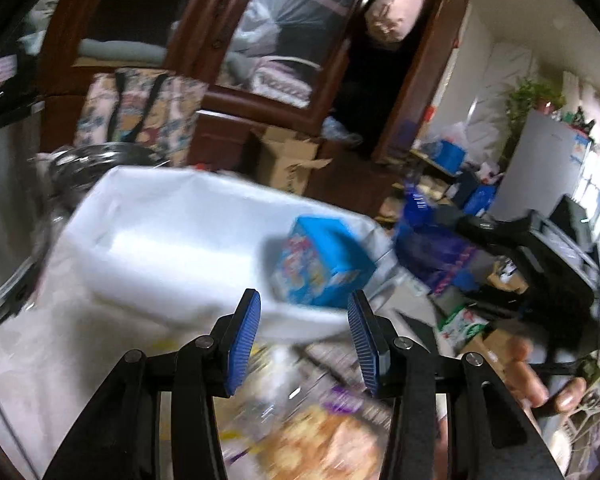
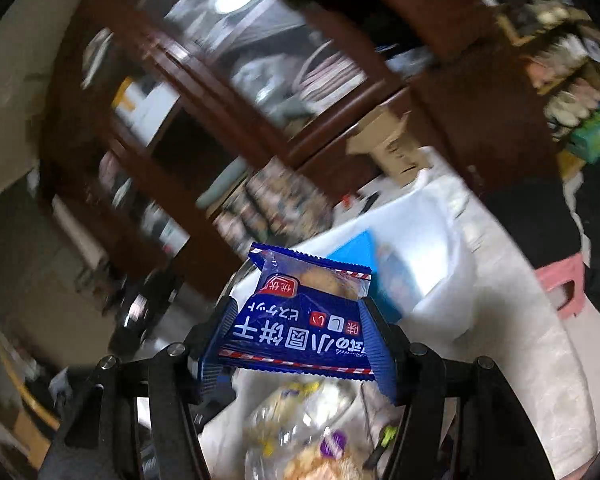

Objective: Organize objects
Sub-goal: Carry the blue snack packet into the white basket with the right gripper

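Note:
My right gripper (image 2: 300, 308) is shut on a blue biscuit packet (image 2: 300, 328) with white lettering, held flat between its pads above the table. Beyond it stands a white bin (image 2: 432, 240) with a light blue box (image 2: 380, 272) inside. In the left wrist view the same white bin (image 1: 172, 240) lies just ahead, the blue box (image 1: 324, 260) leaning in its right end. My left gripper (image 1: 304, 300) hovers before the bin's near wall, its blue pads (image 1: 244, 344) apart with nothing between them. Blurred snack bags (image 1: 320, 432) lie under both grippers.
A dark wooden cabinet (image 1: 228, 92) with glass doors stands behind the table, an open cardboard box (image 1: 288, 160) at its foot. A glass-lidded pot (image 1: 100, 160) sits left of the bin. A person's hand (image 1: 532, 376) is at the right. A pink stool (image 2: 568, 284) stands on the floor.

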Demonstrator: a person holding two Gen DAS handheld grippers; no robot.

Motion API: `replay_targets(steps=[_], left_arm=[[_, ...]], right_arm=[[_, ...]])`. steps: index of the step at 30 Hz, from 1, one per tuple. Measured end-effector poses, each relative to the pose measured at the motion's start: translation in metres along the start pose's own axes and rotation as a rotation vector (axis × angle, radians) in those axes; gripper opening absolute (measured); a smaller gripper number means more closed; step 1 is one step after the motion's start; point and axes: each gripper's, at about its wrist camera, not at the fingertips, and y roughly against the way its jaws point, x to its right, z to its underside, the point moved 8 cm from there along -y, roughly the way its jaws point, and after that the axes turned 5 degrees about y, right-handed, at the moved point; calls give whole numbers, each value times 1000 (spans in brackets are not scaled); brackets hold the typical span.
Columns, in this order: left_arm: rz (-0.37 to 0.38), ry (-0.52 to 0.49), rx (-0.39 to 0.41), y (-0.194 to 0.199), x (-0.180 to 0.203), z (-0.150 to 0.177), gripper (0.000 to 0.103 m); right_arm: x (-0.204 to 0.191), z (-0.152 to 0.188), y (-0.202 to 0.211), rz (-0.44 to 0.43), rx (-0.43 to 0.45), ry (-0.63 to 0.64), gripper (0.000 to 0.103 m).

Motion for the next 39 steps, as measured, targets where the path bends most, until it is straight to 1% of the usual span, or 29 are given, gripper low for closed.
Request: replay_targets(steps=[3, 4, 5, 7, 8, 11, 13, 14, 16, 19, 24, 26, 29, 32, 34, 36, 37, 39], left_arm=[[35, 20, -37, -23, 17, -18, 44], [55, 31, -62, -30, 22, -22, 44], [70, 45, -84, -37, 26, -25, 44], [84, 69, -101, -45, 31, -27, 44], [81, 71, -104, -48, 32, -26, 44], [7, 44, -105, -55, 28, -13, 44], [-24, 14, -120, -58, 27, -6, 44], [-23, 12, -127, -60, 27, -4, 44], [-2, 28, -127, -59, 26, -3, 44], [2, 34, -122, -59, 22, -2, 44], [-7, 52, -134, -60, 13, 2, 44], [0, 59, -140, -59, 12, 5, 44], [22, 59, -138, -57, 14, 5, 44], [39, 61, -108, -51, 14, 0, 44], [8, 52, -80, -46, 9, -5, 44], [-48, 23, -44, -41, 2, -11, 44], [-75, 15, -26, -39, -4, -13, 44], [-115, 32, -11, -38, -19, -17, 44]], right_arm=[[10, -16, -13, -17, 11, -82, 60], [17, -19, -17, -15, 31, -120, 60], [25, -20, -21, -11, 55, -152, 60], [39, -19, -25, 22, 63, -164, 61], [43, -19, -26, 24, 68, -171, 62], [47, -19, -25, 5, 82, -200, 62], [45, -22, -20, 6, 101, -194, 65], [44, -23, -15, 15, 116, -189, 66], [43, -25, -6, 30, 150, -180, 74], [44, -24, 0, 48, 168, -173, 77], [50, -17, -6, 38, 117, -204, 77], [52, -13, -8, 50, 94, -203, 77], [52, -6, -10, 60, 60, -181, 77], [42, -5, -14, 57, 31, -129, 77], [34, -6, -19, 89, 12, -71, 77], [23, -8, -33, 167, -30, 45, 77], [21, -8, -39, 184, -53, 82, 77], [15, -3, -62, 223, -162, 170, 77]])
